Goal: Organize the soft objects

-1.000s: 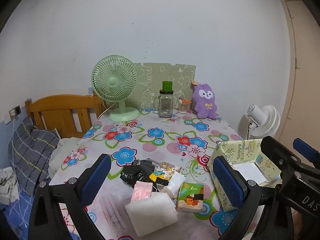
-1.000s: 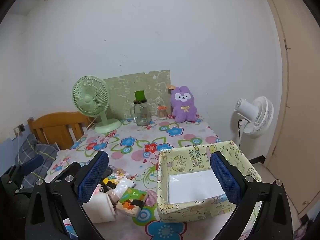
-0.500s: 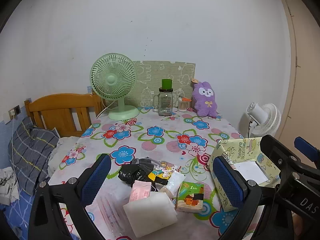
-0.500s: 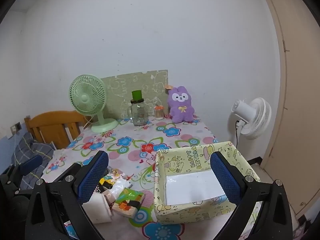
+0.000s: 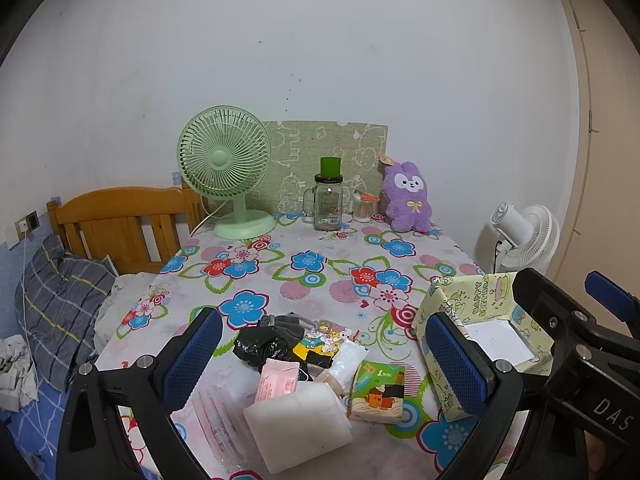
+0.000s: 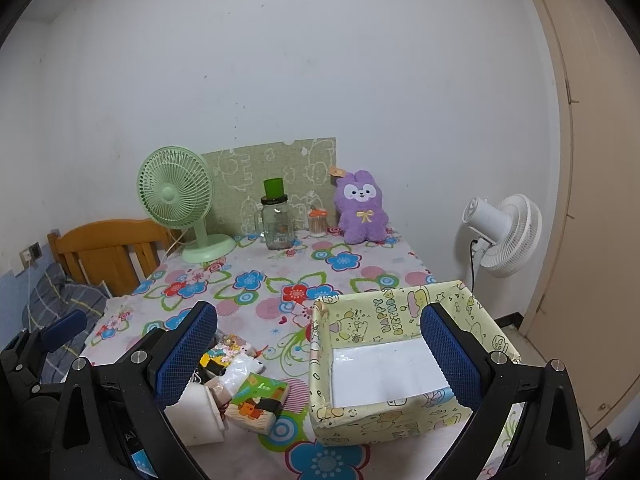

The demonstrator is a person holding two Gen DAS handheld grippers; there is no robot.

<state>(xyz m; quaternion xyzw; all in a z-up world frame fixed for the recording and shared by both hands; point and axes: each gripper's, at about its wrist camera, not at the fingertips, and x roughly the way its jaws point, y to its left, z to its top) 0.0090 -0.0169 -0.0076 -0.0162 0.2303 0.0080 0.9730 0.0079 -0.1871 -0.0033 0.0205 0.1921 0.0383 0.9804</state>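
Observation:
A pile of soft things lies at the table's near edge: a white sponge block [image 5: 298, 420], a green tissue pack [image 5: 378, 392], a pink packet [image 5: 278, 378], a black bag [image 5: 260, 346] and clear packets [image 5: 344, 360]. A yellow cartoon-print box [image 6: 400, 364] stands open to their right, with only a white sheet inside. My left gripper [image 5: 324, 364] is open and empty above the pile. My right gripper [image 6: 318, 354] is open and empty above the box's left wall. The tissue pack also shows in the right wrist view [image 6: 258, 402].
A green desk fan [image 5: 228, 168], a glass jar with a green lid [image 5: 328, 204], a small jar [image 5: 362, 208] and a purple plush rabbit [image 5: 408, 196] stand at the table's far edge. A wooden headboard [image 5: 120, 224] and bedding lie left; a white floor fan [image 6: 504, 236] stands right.
Both grippers have lifted and pulled back slightly, so the table sits a little lower in both views. Both stay open and empty. Nothing on the table moved.

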